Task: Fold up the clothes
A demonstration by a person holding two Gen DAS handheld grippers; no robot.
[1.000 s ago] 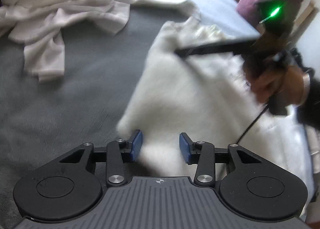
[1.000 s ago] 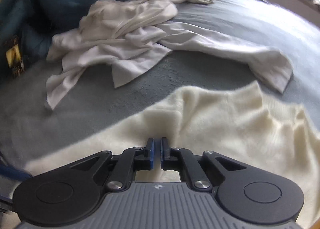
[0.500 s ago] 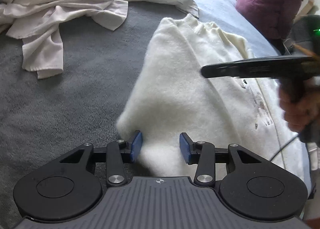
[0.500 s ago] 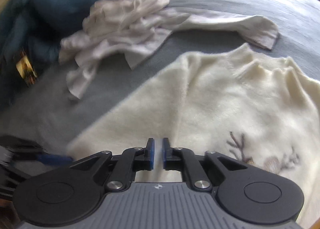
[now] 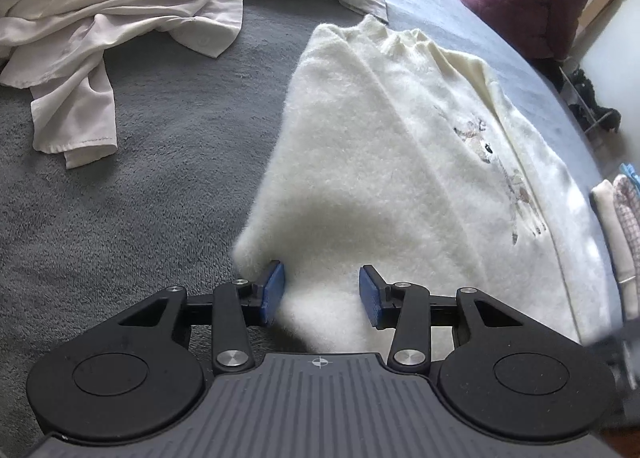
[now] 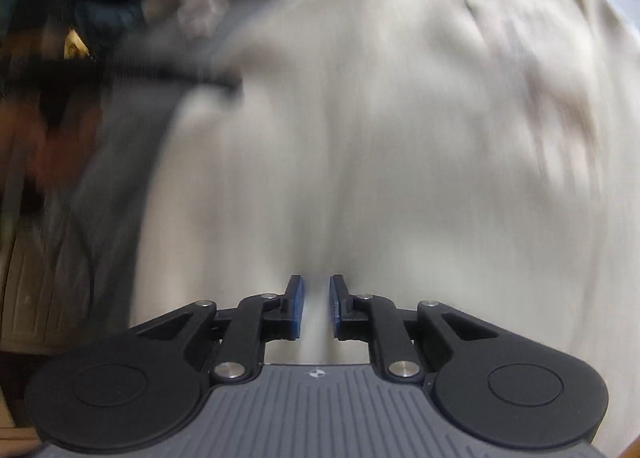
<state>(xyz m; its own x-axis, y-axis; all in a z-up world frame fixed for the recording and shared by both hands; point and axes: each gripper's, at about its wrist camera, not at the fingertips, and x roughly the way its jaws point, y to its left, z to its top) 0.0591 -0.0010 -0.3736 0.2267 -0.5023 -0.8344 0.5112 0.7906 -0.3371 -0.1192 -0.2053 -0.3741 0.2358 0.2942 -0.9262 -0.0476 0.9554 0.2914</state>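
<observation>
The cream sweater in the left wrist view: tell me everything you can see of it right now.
The cream sweater is fluffy knit, lying flat on the grey blanket, collar at the far end. Its left side looks folded inward along a straight edge. A small brownish embroidered motif runs down the right part. The near corner sits between the left gripper pads, which stand apart from it.

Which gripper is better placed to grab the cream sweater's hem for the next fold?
Left gripper: fingers open astride the cream sweater corner, view steady. Right gripper: narrow gap, view motion-blurred.
</observation>
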